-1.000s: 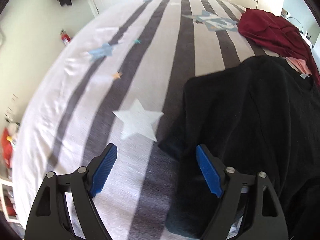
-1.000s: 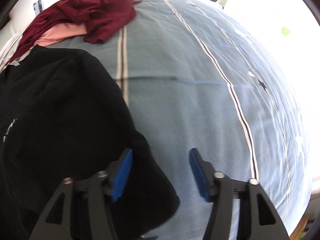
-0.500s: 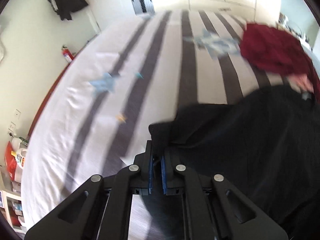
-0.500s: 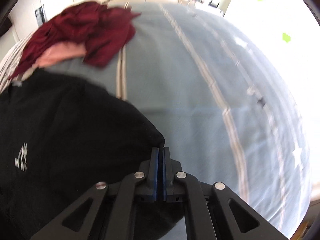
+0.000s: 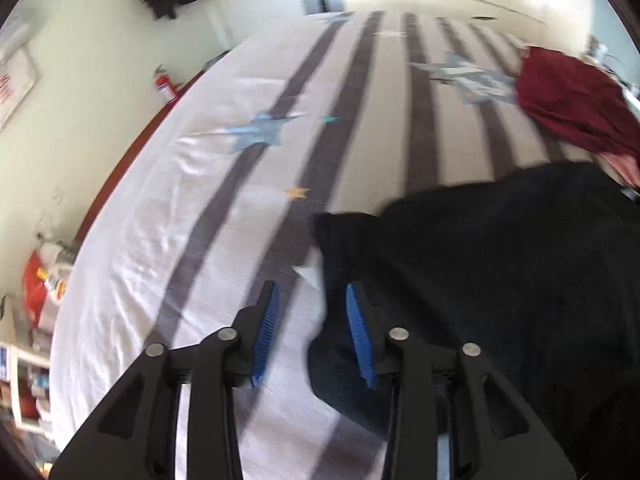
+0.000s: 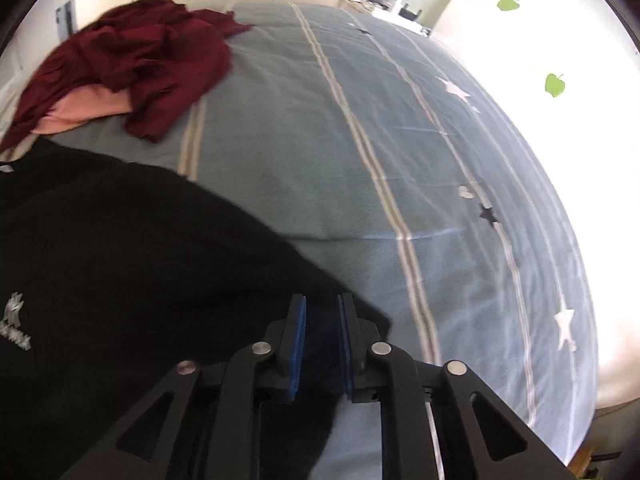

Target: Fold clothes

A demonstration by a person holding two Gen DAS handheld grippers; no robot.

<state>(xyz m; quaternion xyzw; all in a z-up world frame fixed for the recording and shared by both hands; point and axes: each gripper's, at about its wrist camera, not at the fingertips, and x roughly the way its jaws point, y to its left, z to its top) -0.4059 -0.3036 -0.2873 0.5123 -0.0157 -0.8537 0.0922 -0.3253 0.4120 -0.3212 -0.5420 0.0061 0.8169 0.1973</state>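
Striped bedding (image 5: 224, 216) with star patches fills the room below both tongs. Left gripper (image 5: 310, 332) has just been opening, its blue pads part-way apart over bare sheet, the black garment (image 5: 500, 280) just right of it. Right gripper (image 6: 322, 350) has just been opening too, narrowly, with black cloth seen between its pads. Beyond lies a maroon heap (image 6: 132, 60).

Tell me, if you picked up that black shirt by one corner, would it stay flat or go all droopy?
Probably droopy. The black shirt already lies in soft folds on the bed, and its edge curls by the left gripper. It looks light, so it would likely hang and swing. Likely not slippery: the knit looks matte.
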